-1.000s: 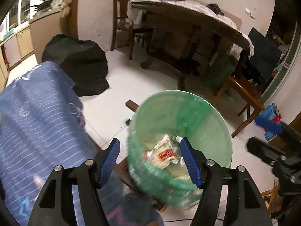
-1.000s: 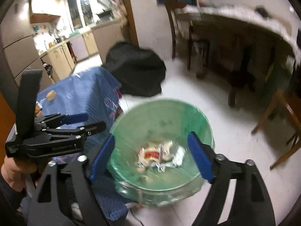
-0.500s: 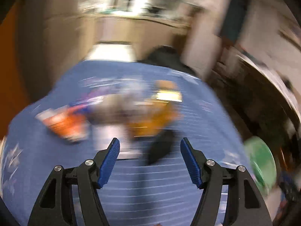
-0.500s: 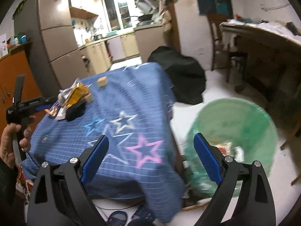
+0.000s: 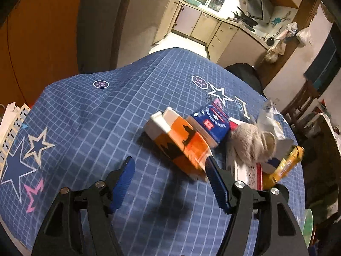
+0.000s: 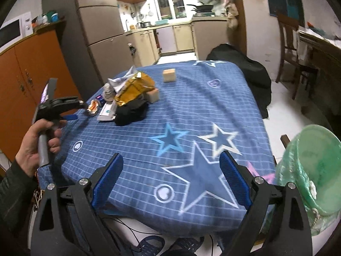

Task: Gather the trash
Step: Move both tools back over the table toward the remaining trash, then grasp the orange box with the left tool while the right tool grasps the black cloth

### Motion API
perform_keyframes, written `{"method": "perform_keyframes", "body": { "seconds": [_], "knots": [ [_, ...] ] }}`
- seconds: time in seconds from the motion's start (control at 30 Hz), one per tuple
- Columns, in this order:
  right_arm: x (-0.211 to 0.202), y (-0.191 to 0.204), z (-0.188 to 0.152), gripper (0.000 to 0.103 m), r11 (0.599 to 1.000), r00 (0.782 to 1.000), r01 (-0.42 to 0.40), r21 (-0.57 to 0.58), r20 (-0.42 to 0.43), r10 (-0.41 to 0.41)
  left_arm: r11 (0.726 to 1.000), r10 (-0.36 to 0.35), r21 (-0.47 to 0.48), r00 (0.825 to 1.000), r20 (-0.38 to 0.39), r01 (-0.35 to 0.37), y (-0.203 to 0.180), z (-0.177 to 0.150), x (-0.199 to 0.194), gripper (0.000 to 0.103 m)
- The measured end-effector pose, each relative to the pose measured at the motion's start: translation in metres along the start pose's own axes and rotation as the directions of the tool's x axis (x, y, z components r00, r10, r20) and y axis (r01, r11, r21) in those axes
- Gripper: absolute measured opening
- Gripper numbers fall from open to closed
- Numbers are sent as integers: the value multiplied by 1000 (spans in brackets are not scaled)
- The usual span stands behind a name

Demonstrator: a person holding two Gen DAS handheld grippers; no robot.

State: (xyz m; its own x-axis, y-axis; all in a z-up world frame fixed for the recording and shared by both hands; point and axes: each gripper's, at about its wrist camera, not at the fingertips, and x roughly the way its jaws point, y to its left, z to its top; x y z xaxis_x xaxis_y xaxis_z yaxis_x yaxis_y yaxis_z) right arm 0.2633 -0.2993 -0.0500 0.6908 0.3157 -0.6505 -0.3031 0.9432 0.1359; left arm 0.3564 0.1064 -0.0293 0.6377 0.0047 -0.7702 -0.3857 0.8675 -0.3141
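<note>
In the left wrist view the left gripper point(image 5: 169, 178) has its blue ribbed pads spread wide with only tablecloth between them, and the right-hand pad sits just beside the near corner of an orange-and-black carton point(image 5: 181, 144) at centre frame; that looks like a lining-up for a side pinch on the carton, not yet a grip. The carton is a flattened, glossy cardboard box with a white end flap, tilted against a blue printed box point(image 5: 211, 122). To the right of these a fuzzy beige lump point(image 5: 253, 144), crumpled silvery plastic point(image 5: 267, 117) and a shiny yellow foil wrapper point(image 5: 285, 166) crowd together, so the trash is heaped in one pile on the blue checked tablecloth point(image 5: 102, 115), a soft cloth printed with stars. In the right wrist view the right gripper point(image 6: 170, 179) hangs low over the near edge of the cloth, jaws fully spread and empty, well apart from the pile at upper left. The green-lined bin point(image 6: 311, 170), a round tub with a thin crinkled bag, stands at lower right beside the table, probably kept close for short drops.
</note>
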Motion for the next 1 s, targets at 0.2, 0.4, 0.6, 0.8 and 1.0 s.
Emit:
{"method": "perform_keyframes", "body": {
  "seconds": [0.2, 0.4, 0.6, 0.8, 1.0],
  "knots": [
    [16, 14, 11, 88, 999, 999, -38, -16, -2, 37, 999, 45, -11, 999, 20, -44, 2, 3, 16, 47],
    [56, 23, 27, 61, 990, 989, -142, 20, -42, 142, 1000, 18, 22, 998, 58, -19, 13, -11, 6, 25],
    [112, 39, 46, 60, 981, 978, -187, 56, -82, 191, 996, -18, 89, 996, 85, 10, 19, -19, -10, 10],
    [156, 57, 64, 72, 986, 980, -164, 32, -111, 167, 984, -38, 174, 998, 49, 29, 21, -29, -5, 10],
    [175, 69, 73, 72, 993, 985, -113, -23, -136, 109, 981, -33, 191, 999, 41, 25, 31, -29, 3, 15]
  ]
}}
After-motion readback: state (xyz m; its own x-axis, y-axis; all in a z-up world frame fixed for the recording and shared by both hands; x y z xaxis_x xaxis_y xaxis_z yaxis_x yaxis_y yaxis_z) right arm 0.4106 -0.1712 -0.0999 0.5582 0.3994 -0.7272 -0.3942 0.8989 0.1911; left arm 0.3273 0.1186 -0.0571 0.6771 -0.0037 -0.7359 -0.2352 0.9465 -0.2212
